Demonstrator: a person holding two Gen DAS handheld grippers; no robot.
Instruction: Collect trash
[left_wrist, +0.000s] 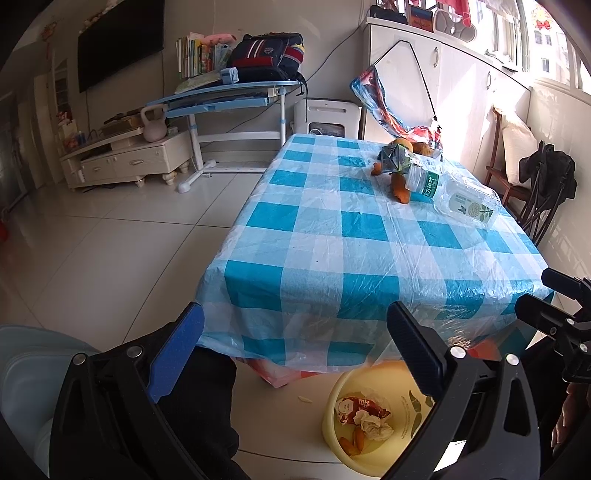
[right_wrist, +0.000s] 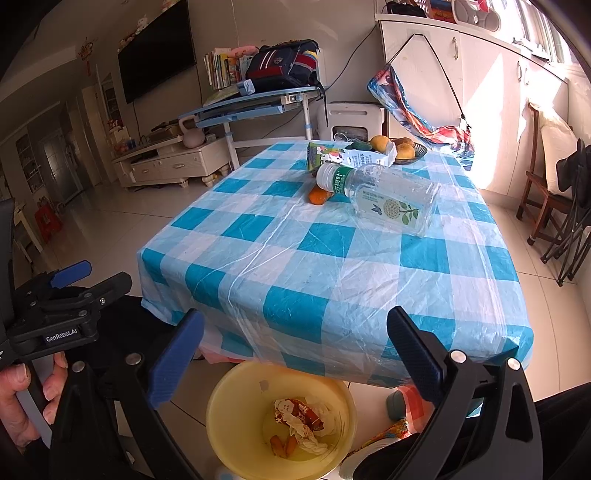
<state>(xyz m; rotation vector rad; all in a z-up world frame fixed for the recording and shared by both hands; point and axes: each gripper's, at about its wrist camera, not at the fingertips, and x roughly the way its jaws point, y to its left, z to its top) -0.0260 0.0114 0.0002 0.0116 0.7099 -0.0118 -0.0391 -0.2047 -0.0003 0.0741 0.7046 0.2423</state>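
I hold both tongs, left (left_wrist: 295, 354) and right (right_wrist: 295, 354), spread and empty above the bin (right_wrist: 229, 391). The bottle (right_wrist: 384, 199) lies across the worktop (right_wrist: 332, 258); it may roll when pinched.

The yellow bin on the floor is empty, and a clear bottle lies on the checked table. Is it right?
Not quite. The yellow bin is not empty: the right wrist view shows a red wrapper, crumpled tissue and orange peel inside. The clear bottle does lie on the checked table.
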